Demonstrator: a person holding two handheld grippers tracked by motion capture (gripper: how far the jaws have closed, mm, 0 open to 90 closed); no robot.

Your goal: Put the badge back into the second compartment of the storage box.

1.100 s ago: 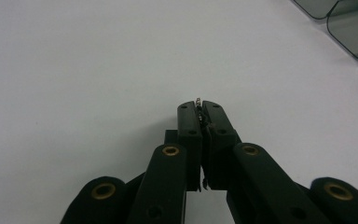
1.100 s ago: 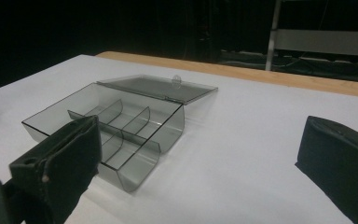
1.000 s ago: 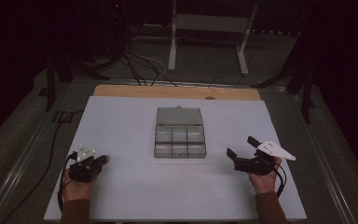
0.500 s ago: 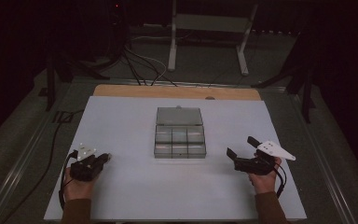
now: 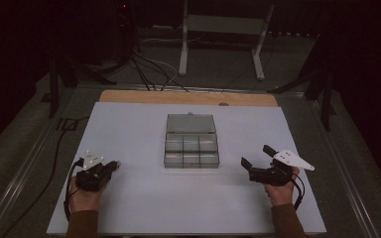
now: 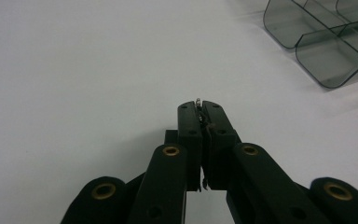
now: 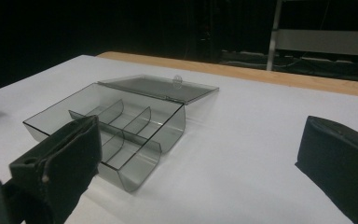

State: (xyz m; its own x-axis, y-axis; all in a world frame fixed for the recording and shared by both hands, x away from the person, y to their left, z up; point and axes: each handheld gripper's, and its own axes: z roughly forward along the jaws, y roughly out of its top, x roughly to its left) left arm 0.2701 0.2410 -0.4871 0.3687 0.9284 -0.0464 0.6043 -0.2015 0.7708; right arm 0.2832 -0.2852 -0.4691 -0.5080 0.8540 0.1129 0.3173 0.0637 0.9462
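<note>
Against the frames from a second and half a second ago, almost nothing differs: both hands sit at the same spots near the front edge, and the box has not shifted.

Left gripper (image 5: 110, 166), front left of the worktop: jaws clenched, and the left gripper view shows a tiny metallic object (image 6: 199, 100) pinched at the very tips. What it is cannot be told; it is too small. The gripper lies low over the white surface and points toward the box, well apart from it.

Right gripper (image 5: 258, 156), front right: jaws released and standing wide, nothing between them. It points toward the box from the right, near but not touching.

Clear smoky-grey plastic compartment box (image 5: 191, 147) at the middle of the worktop, between the two grippers. Its hinged lid (image 5: 190, 123) lies open, folded back on the far side. Thin dividers split the tray into small cells; the cells look empty in the right gripper view.

Surface: white rectangular worktop (image 5: 139, 124), with a strip of bare light wood (image 5: 144, 96) along the far edge.

Room: dark. A pale metal stand (image 5: 223, 34) and black cables (image 5: 146, 74) on the grey floor beyond.
</note>
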